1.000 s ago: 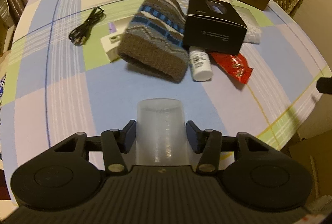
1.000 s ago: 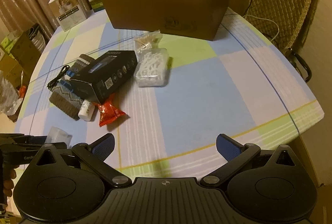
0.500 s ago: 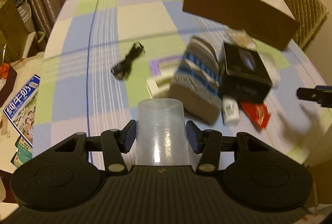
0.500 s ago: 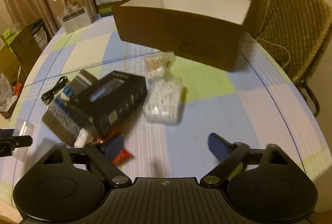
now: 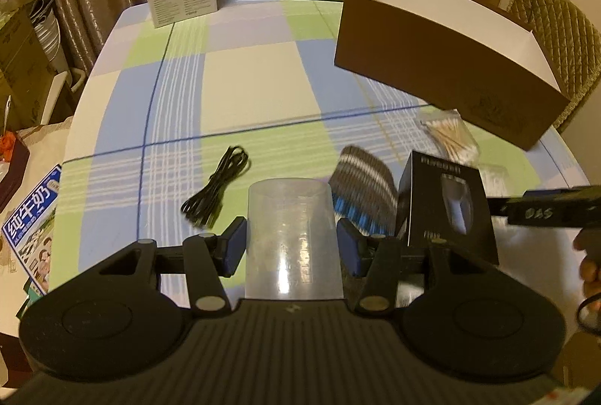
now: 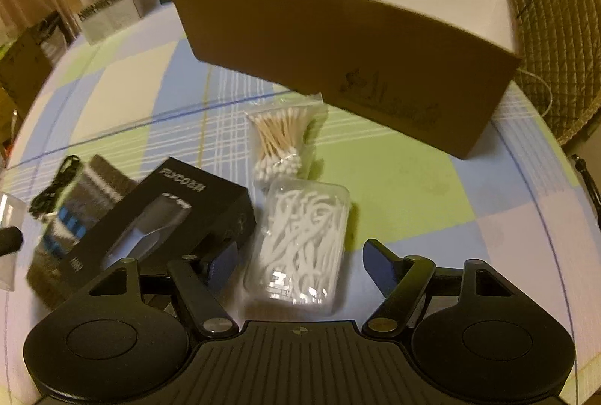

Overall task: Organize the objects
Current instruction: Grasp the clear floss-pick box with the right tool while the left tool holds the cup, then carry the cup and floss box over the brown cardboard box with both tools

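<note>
Between the left gripper's [image 5: 292, 243] closed-in jaws, a clear plastic cup [image 5: 291, 239] is sitting clamped above the checked tablecloth [image 5: 180, 85]. Right gripper [image 6: 300, 264] is hanging wide open, gripping nothing, over a clear box of floss picks [image 6: 300, 243]; brown cardboard box [image 6: 349, 40] is standing far right.

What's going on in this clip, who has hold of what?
A person is tidying a cluttered table with a handheld tool in each hand. The left tool is shut on a clear plastic cup, held up over the table. The right tool is open and empty, its fingers either side of a clear case of white floss picks that lies on the checked tablecloth. The open brown cardboard box stands just beyond; nothing is visible inside it.
</note>
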Demonstrator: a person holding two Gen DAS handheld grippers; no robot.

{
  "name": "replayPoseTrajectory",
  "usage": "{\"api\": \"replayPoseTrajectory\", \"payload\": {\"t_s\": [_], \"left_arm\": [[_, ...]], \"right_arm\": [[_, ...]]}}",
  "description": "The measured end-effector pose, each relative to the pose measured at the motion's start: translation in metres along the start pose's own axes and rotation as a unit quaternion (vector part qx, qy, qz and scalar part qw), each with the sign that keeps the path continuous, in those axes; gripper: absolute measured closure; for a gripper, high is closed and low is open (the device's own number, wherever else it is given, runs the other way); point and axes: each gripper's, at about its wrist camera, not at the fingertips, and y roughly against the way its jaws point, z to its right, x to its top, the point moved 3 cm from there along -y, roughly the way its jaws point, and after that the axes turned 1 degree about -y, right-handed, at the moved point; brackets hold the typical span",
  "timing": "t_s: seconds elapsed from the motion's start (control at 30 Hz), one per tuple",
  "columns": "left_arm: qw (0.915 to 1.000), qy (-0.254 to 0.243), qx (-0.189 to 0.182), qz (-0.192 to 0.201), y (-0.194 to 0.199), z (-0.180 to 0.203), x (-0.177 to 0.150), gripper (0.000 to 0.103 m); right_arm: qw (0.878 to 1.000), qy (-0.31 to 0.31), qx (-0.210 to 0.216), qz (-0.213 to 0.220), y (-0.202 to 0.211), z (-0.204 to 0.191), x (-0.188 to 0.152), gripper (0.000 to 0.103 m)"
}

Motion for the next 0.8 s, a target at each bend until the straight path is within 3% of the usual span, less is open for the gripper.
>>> {"api": "replayPoseTrajectory", "payload": {"t_s": [0.27,0.8], "left_arm": [[1.0,-0.004,0.0,-0.006,-0.015,0.013,0.017,0.056],[0.9999,-0.003,0.007,-0.009,-0.022,0.033,0.03,0.056]], "right_arm": [[0.999,-0.012,-0.002,-0.034,-0.03,0.005,0.011,0.041],[0.998,0.058,0.02,-0.029,-0.029,0.005,0.012,0.049]]}}
